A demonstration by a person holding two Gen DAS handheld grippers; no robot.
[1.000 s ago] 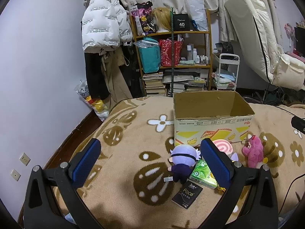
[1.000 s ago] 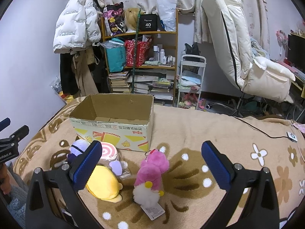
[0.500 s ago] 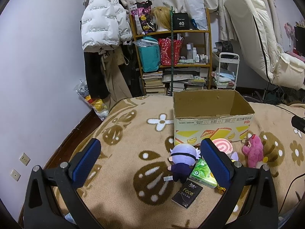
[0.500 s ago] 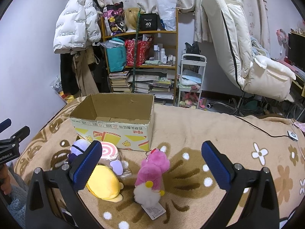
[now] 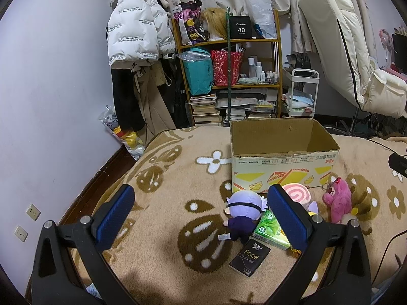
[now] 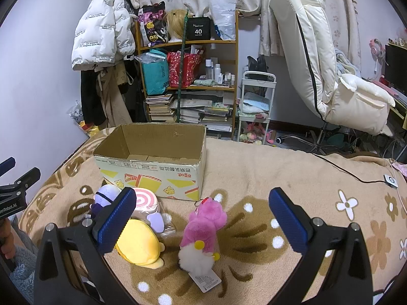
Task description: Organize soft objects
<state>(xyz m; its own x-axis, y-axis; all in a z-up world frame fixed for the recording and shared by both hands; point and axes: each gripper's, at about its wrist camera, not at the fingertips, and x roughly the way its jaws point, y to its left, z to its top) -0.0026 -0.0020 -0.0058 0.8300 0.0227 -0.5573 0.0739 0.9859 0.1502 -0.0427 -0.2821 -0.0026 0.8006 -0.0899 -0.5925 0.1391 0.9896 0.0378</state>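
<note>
An open, empty cardboard box (image 5: 282,160) (image 6: 152,162) stands on the patterned blanket. In front of it lie a purple-haired doll (image 5: 243,213) (image 6: 105,195), a pink swirl plush in a clear bag (image 5: 297,195) (image 6: 147,200), a pink bear plush (image 5: 338,200) (image 6: 206,223), a yellow plush (image 6: 140,244), a green tissue pack (image 5: 271,230) and a black "Face" pack (image 5: 250,256). My left gripper (image 5: 201,218) is open and empty, above the blanket left of the doll. My right gripper (image 6: 203,218) is open and empty, above the pink bear.
The tan blanket (image 6: 279,178) covers the bed. A cluttered shelf (image 5: 229,76), hung coats (image 5: 137,38), a white cart (image 6: 257,106) and a cream chair (image 6: 330,63) stand behind. A black cable (image 6: 343,170) runs across the blanket's right side.
</note>
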